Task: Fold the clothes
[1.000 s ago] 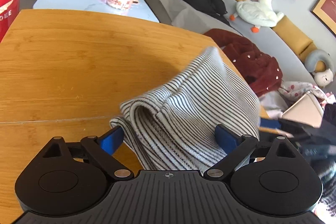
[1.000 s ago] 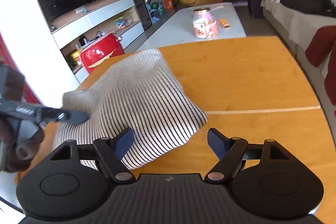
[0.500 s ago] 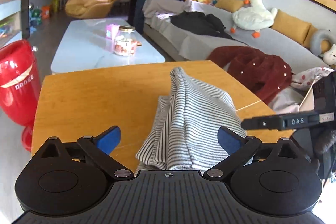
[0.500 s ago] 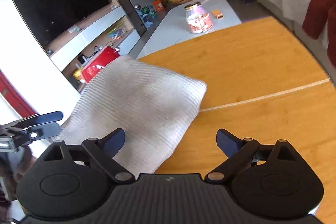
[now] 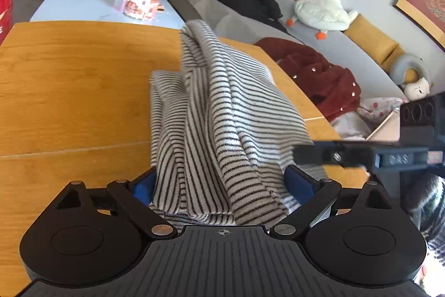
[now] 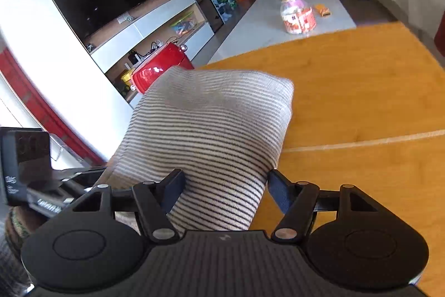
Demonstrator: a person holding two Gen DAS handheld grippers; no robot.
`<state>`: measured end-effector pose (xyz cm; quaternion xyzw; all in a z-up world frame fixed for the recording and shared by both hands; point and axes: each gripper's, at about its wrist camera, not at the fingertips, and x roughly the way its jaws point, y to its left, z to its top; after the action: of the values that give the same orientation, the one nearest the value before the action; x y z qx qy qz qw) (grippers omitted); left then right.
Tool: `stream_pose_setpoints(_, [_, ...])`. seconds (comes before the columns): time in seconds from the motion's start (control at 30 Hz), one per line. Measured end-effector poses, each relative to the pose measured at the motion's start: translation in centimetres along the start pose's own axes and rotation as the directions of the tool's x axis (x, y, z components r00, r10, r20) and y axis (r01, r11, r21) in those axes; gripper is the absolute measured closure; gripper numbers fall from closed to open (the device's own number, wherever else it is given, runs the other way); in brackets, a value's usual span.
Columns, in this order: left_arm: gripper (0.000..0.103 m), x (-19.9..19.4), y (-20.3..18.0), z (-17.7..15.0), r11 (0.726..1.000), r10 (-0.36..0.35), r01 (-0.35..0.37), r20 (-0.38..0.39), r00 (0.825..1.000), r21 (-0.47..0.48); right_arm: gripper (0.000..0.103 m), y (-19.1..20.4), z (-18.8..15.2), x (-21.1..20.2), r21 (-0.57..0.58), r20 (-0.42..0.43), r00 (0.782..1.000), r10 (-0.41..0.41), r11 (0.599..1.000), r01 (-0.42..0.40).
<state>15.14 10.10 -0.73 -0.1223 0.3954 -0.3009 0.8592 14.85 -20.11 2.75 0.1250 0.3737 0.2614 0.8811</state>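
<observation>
Striped knit garment point(image 5: 222, 113) lies bunched and partly doubled over on the wooden tabletop point(image 5: 69, 80), one end rising in loose ridges toward the far edge, the near end reaching in between both tools. What could go wrong: the layers look slack and uneven, so a pull from one side alone could drag the stack askew or let the upper fold slide off. The left hand-held gripper point(image 5: 222, 183) has its blue pads spread wide, cloth lying between them, not pinched. The right hand-held gripper point(image 6: 225, 185) is likewise spread, its pads flanking a corner of the fabric without clamping it.
</observation>
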Motion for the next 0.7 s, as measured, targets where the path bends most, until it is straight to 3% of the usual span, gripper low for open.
stream_pose_setpoints(0.1, [0.007, 0.3, -1.8, -1.0, 0.999, -0.032, 0.032, -0.002, 0.999, 0.008, 0.036, 0.3, 1.6, 0.1, -0.122, 0.047, 0.995, -0.084, 0.988, 0.090])
stream_pose_setpoints(0.23, [0.007, 1.9, -5.1, -2.6, 0.994, -0.098, 0.099, -0.028, 0.995, 0.050, 0.034, 1.0, 3.2, -0.5, -0.226, 0.106, 0.974, -0.202, 0.949, 0.221])
stream_pose_setpoints(0.33, [0.007, 1.0, -6.3, -3.4, 0.989, -0.129, 0.130, -0.014, 0.992, 0.075, 0.026, 1.8, 2.7, -2.8, -0.279, 0.158, 0.968, -0.195, 0.931, 0.233])
stream_pose_setpoints(0.43, [0.005, -1.6, -5.2, -3.4, 0.997, -0.065, 0.062, 0.061, 0.996, 0.049, 0.020, 3.2, 1.2, -5.1, -0.361, 0.204, 0.969, -0.137, 0.910, 0.205])
stream_pose_setpoints(0.53, [0.005, -4.0, -4.0, -3.1, 0.999, 0.037, -0.037, 0.139, 0.990, 0.000, 0.020, 5.7, -1.6, -5.9, -0.491, 0.231, 0.969, -0.083, 0.850, 0.189])
stream_pose_setpoints(0.7, [0.007, -5.1, -2.7, -2.4, 0.958, 0.286, -0.279, 0.207, 0.936, -0.065, 0.020, 9.2, -5.5, -3.1, -0.646, 0.223, 0.970, -0.091, 0.732, 0.217])
